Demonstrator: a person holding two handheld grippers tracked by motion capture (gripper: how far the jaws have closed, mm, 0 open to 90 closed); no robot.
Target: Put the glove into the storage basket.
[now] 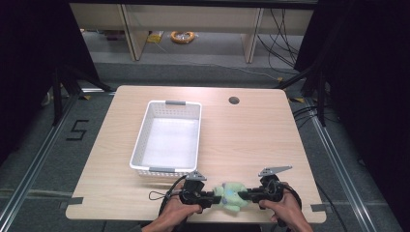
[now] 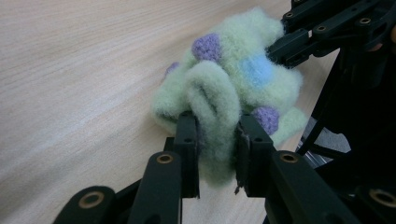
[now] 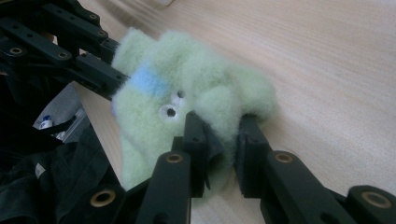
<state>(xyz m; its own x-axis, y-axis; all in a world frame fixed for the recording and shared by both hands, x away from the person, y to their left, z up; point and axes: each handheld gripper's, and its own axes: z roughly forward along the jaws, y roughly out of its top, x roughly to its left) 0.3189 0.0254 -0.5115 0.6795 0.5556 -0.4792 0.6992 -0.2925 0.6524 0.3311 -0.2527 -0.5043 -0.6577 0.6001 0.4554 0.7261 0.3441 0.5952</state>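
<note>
Both tongs, left tongs (image 2: 217, 135) and right tongs (image 3: 222, 135), pinching only fluffy limbs of plush toy (image 1: 231, 195); could slip or stretch when lifted toward basket (image 1: 140, 140).

A light wooden table (image 1: 251, 145) stands on grey floor (image 1: 203, 72). Pale shelving (image 1: 193, 19) lines the back wall, black curtains (image 1: 367, 72) either side, cables (image 1: 280, 34) trailing.

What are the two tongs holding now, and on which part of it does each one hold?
Both hold the green plush toy. The left tongs pinch a fluffy limb on one side; the right tongs pinch a limb on the opposite side, near its face.
</note>
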